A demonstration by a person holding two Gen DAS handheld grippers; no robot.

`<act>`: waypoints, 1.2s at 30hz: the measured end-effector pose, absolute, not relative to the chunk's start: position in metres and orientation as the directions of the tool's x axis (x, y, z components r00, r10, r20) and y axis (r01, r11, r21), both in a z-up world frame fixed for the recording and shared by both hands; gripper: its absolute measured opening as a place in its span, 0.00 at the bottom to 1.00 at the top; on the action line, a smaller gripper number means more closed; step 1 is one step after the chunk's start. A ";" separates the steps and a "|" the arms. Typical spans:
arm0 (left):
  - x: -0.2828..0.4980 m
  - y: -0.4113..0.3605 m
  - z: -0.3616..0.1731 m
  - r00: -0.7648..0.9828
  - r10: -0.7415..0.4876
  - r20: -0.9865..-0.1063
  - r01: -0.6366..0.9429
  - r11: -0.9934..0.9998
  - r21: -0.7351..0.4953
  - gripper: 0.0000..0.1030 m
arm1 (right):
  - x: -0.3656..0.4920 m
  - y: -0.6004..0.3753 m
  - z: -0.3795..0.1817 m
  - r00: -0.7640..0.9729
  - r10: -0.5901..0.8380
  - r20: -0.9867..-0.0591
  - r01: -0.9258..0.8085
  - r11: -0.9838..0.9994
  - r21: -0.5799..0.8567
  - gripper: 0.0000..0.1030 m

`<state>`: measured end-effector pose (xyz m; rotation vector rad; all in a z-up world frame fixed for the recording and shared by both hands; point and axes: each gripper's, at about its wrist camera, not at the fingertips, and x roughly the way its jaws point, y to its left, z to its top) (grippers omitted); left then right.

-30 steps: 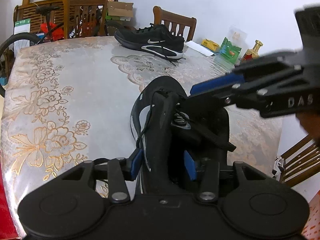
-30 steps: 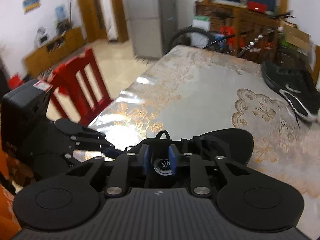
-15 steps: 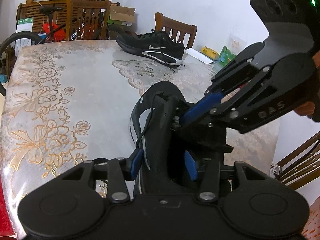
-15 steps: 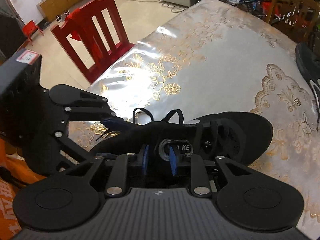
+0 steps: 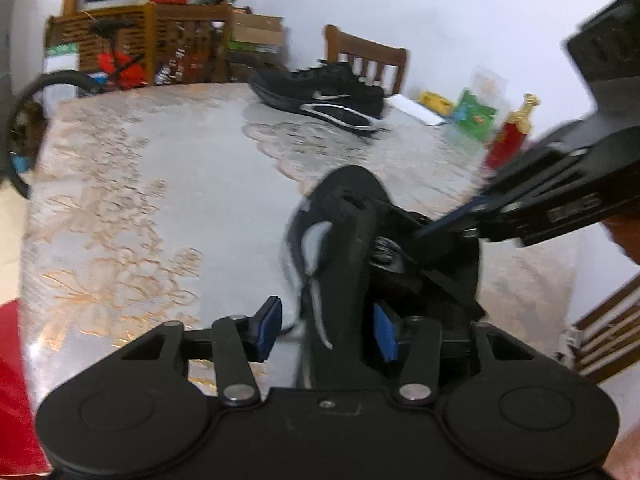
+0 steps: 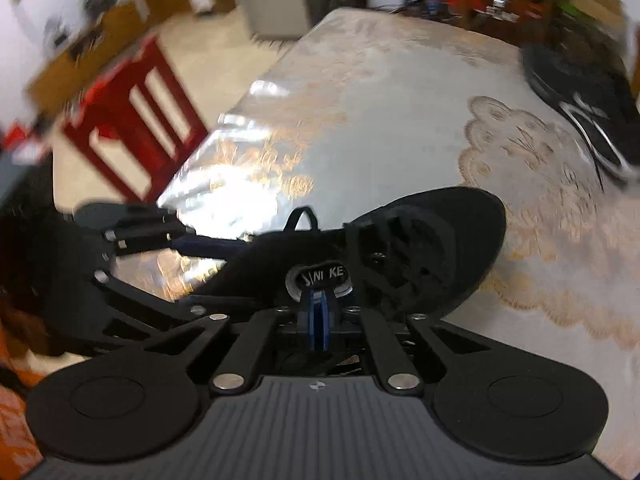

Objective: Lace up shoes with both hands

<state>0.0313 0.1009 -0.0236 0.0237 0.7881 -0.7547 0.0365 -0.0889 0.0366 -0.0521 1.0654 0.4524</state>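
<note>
1. Shoe [image 5: 352,240] lies on our desk [image 5: 180,184].
2. Our left tongs [image 5: 326,328] gape around its heel; right tongs [image 6: 318,312] pinch shut at its tongue.
3. Lacing progress: we cannot tell.

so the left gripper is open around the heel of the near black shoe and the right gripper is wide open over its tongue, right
Not quite. The right gripper is shut, its blue pads pressed together just below the tongue label of the near black shoe, as the right wrist view shows. The left gripper is indeed open around the heel.
</note>
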 end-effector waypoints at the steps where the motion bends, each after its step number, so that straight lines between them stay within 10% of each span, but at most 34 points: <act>1: 0.033 0.101 -0.022 0.457 -0.607 -0.651 0.621 0.741 -0.256 0.41 | 0.035 -0.093 0.040 0.411 0.354 -0.840 -0.362 0.909 0.206 0.11; 4: 0.035 0.103 -0.018 0.442 -0.613 -0.654 0.623 0.735 -0.268 0.44 | 0.032 -0.091 0.046 0.417 0.369 -0.830 -0.370 0.904 0.216 0.38; 20: 0.026 0.101 -0.026 0.410 -0.563 -0.718 0.550 0.780 -0.298 0.64 | 0.071 -0.026 0.023 0.182 0.081 -0.980 -0.481 0.877 -0.017 0.39; 36: 0.027 0.100 -0.022 0.417 -0.535 -0.734 0.536 0.797 -0.276 0.68 | 0.053 -0.035 0.036 0.230 0.112 -0.967 -0.382 0.924 0.017 0.06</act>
